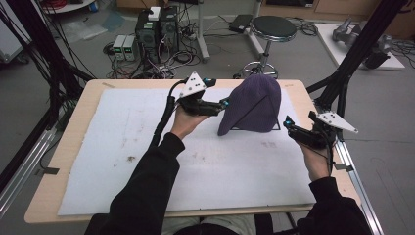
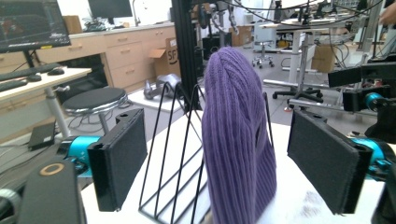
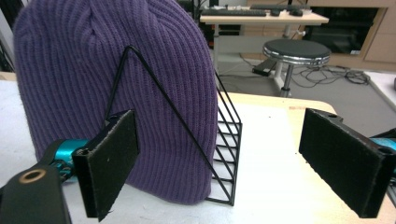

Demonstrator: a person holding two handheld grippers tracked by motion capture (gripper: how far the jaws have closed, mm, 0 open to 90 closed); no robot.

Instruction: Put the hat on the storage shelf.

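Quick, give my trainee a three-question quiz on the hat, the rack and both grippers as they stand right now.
1. True or false: the purple beanie lies flat on the white mat.
2. What sort of thing does the beanie hang over?
3. Which gripper is nearer the beanie: A) left gripper, B) right gripper?

Key:
1. False; it is draped over a stand.
2. A black wire rack shaped like a triangle.
3. A; its open jaws sit at the beanie's edge, while the right gripper, also open, waits beside the rack.
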